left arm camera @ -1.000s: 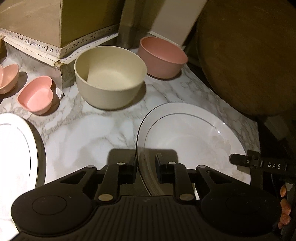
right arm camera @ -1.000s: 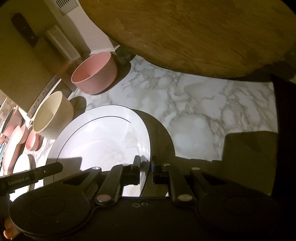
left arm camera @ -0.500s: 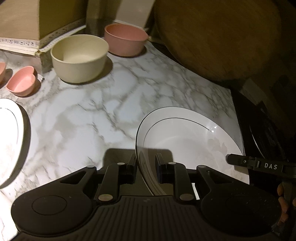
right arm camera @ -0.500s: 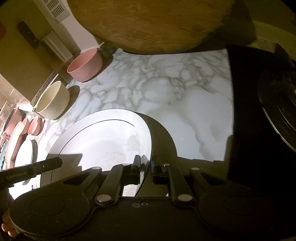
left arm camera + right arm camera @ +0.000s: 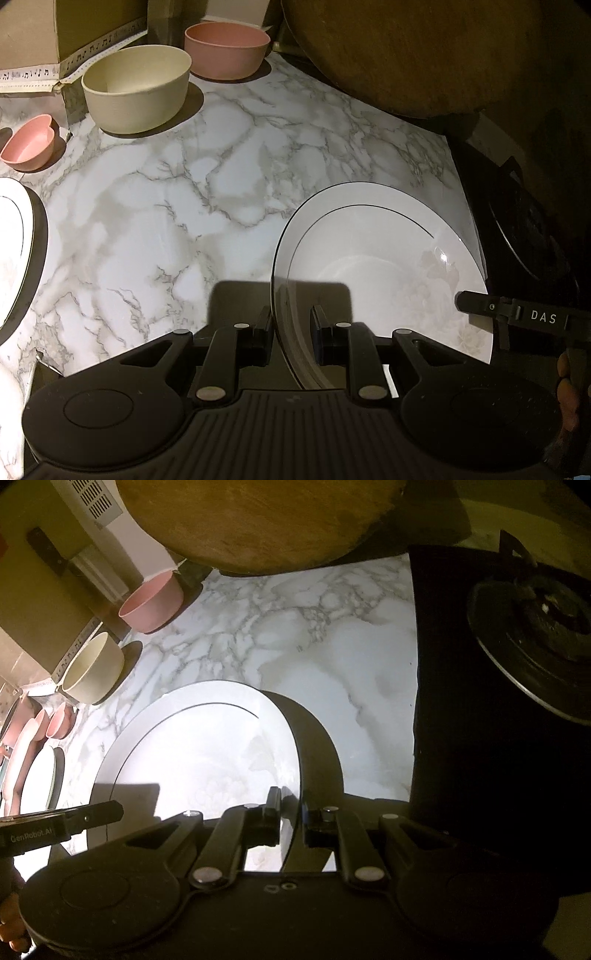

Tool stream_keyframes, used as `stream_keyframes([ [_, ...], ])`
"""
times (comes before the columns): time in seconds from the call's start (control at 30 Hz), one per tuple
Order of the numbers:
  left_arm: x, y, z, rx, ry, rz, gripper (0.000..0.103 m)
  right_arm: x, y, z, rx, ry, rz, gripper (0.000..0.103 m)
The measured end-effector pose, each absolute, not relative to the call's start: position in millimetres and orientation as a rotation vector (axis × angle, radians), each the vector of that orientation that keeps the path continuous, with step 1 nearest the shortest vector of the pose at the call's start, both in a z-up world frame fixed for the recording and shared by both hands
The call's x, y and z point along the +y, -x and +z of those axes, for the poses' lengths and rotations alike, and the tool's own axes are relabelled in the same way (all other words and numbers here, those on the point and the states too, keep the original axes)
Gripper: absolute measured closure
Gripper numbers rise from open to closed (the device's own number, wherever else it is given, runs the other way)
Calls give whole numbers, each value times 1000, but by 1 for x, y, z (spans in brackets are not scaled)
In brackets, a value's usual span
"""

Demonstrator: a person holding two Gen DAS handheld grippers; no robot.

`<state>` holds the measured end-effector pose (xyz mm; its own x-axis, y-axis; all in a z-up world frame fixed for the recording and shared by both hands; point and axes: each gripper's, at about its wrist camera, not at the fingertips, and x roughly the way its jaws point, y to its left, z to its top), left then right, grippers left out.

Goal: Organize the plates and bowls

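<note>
I hold a white plate [image 5: 384, 254] with a thin dark ring between both grippers, above the marble counter [image 5: 155, 221]. My left gripper [image 5: 292, 325] is shut on its left rim. My right gripper [image 5: 291, 812] is shut on the opposite rim of the same white plate [image 5: 199, 753]. A cream bowl [image 5: 136, 86] and a pink bowl [image 5: 226, 50] stand at the far side of the counter. A small pink heart-shaped bowl [image 5: 29, 146] sits at the far left. Another white plate [image 5: 16, 243] lies at the left edge.
A large round wooden board [image 5: 424, 51] leans behind the counter. A black stove top with a burner [image 5: 535, 642] borders the counter on the right. A cardboard box [image 5: 55, 37] stands behind the bowls. Several pink dishes [image 5: 26, 746] lie far left in the right wrist view.
Both grippers have carried the plate to the right along the counter, away from the bowls and toward the stove edge. The grips have not changed.
</note>
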<state>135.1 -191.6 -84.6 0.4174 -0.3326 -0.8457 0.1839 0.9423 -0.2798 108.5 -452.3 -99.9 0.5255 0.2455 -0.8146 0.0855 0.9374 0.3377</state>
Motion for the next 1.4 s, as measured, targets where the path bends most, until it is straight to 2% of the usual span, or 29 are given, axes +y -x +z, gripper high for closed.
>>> stream_keyframes([
  [0.2,-191,-135,-85,1101,150,-321,83,-450,-106,-100,1015,-365,79,93],
  [0.33,-187,-134,-82,1099,153,-300,83,-446,-105,-96,1010,-327,62,83],
  [0.63,-173,-124,-62,1032,161,-278,79,-440,-95,-70,936,-274,38,75],
  [0.83,-157,-113,-44,958,167,-266,77,-416,-88,-45,868,-225,97,61],
  [0.9,-149,-108,-38,928,171,-255,72,-406,-87,-38,852,-214,120,56],
  [0.93,-146,-105,-35,915,174,-250,62,-401,-88,-36,845,-208,130,53],
  [0.97,-141,-102,-31,898,176,-240,47,-396,-88,-33,837,-201,140,51],
  [1.03,-131,-96,-24,855,179,-218,37,-384,-87,-27,825,-187,159,47],
  [1.2,-106,-83,-10,799,180,-178,37,-356,-87,-16,795,-157,207,37],
  [1.33,-86,-75,-4,778,193,-145,37,-330,-85,-8,768,-138,250,25],
  [1.4,-76,-70,-1,762,188,-127,31,-316,-84,-4,750,-115,271,20],
])
